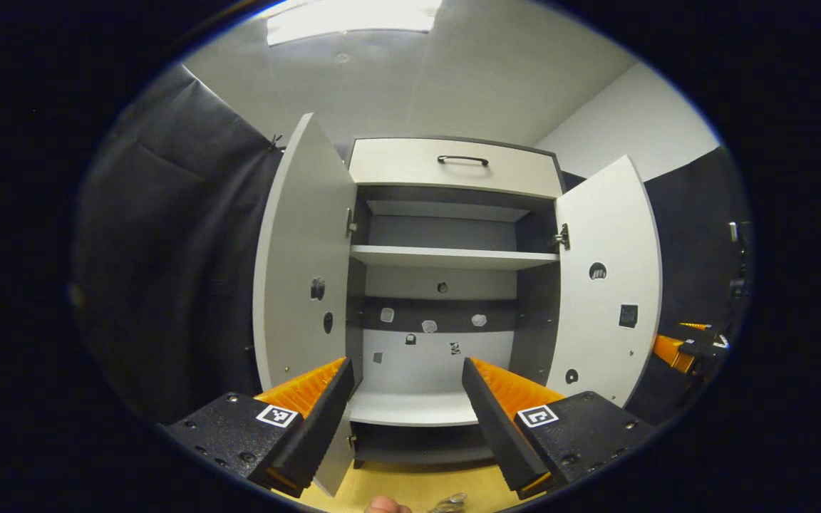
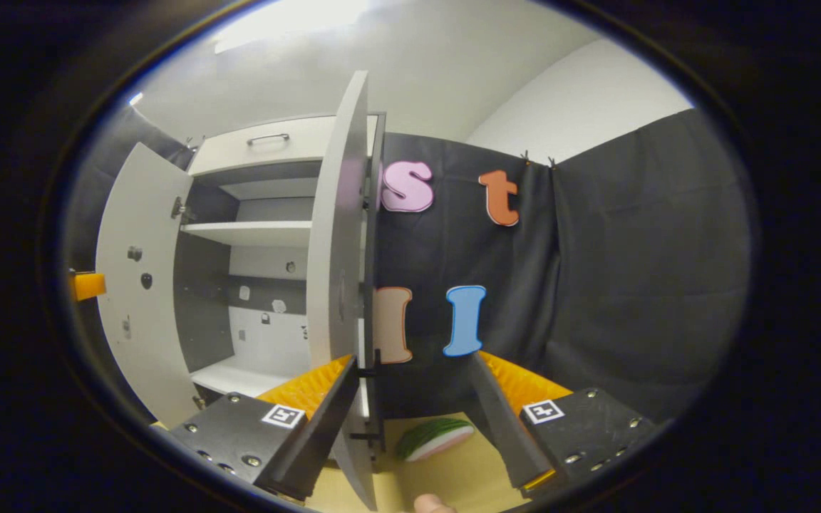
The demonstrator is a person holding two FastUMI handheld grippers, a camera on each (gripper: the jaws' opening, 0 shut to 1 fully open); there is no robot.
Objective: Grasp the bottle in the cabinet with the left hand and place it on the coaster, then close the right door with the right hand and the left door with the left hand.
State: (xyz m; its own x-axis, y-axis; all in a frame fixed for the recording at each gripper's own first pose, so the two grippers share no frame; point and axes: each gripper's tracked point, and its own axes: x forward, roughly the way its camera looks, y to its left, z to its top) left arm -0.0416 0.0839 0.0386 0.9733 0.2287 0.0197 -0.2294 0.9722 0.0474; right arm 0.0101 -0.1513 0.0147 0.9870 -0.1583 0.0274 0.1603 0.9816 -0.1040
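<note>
The white cabinet (image 1: 446, 167) stands straight ahead with both doors swung wide: left door (image 1: 303, 271), right door (image 1: 610, 285). My left gripper (image 1: 405, 370) is open in front of the lower shelf (image 1: 410, 410), holding nothing. A small clear object (image 1: 450, 504) pokes in at the bottom edge, too cropped to identify. In the right gripper view the right door (image 2: 339, 249) is edge-on. My right gripper (image 2: 414, 362) is open, with its left finger (image 2: 325, 410) just at that door's lower edge. The left door (image 2: 140, 285) lies farther left.
A green and pink slice-shaped item (image 2: 435, 436) lies on the wooden tabletop (image 2: 453, 477) between my right fingers. Black cloth walls flank the cabinet. A drawer with a dark handle (image 1: 462, 159) tops it. A fingertip (image 1: 385, 506) shows at the bottom.
</note>
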